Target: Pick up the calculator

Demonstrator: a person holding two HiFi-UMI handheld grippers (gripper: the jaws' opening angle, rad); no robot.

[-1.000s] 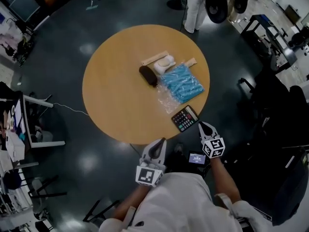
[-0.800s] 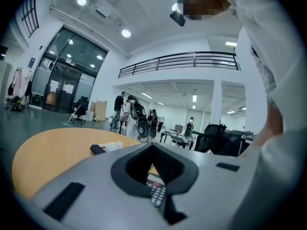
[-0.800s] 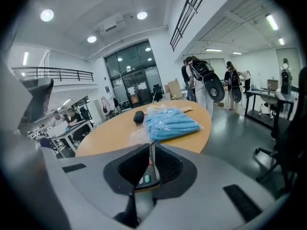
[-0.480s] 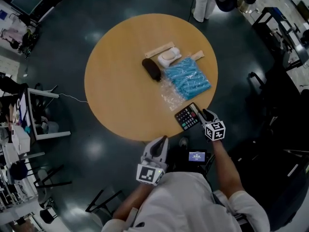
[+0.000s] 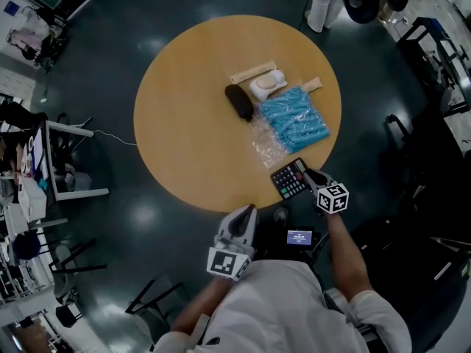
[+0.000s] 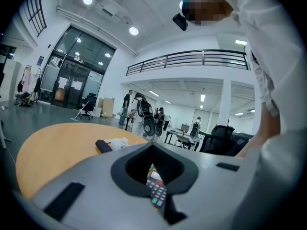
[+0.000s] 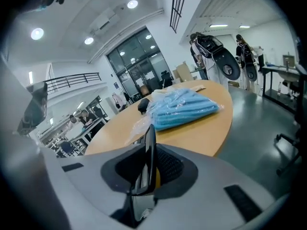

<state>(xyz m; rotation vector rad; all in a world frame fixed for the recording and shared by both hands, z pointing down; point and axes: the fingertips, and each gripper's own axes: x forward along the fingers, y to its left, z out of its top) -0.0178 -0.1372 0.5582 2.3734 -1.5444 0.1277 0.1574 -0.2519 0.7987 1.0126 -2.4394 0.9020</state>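
Observation:
The black calculator [image 5: 289, 180] lies at the near right rim of the round wooden table [image 5: 184, 123]. My right gripper [image 5: 309, 176] is at its right end. In the right gripper view the calculator [image 7: 146, 162] shows edge-on between the closing jaws of the right gripper [image 7: 144, 176], against the textured pad. My left gripper [image 5: 245, 213] hangs short of the table's near edge, its fingers together and holding nothing. In the left gripper view the calculator's keys [image 6: 156, 193] show beyond the notch of the left gripper [image 6: 152, 169].
On the table sit a blue plastic packet [image 5: 296, 121], crumpled clear wrap [image 5: 263, 142], a black oblong case [image 5: 238, 101], a white object [image 5: 266, 85] and a wooden strip [image 5: 254, 72]. A small lit screen [image 5: 299, 237] shows below the table edge. A person stands beyond the table [image 5: 324, 6].
My right gripper has come down from below the table edge onto the calculator's right end and its jaws now stand around it. The left gripper has kept its place.

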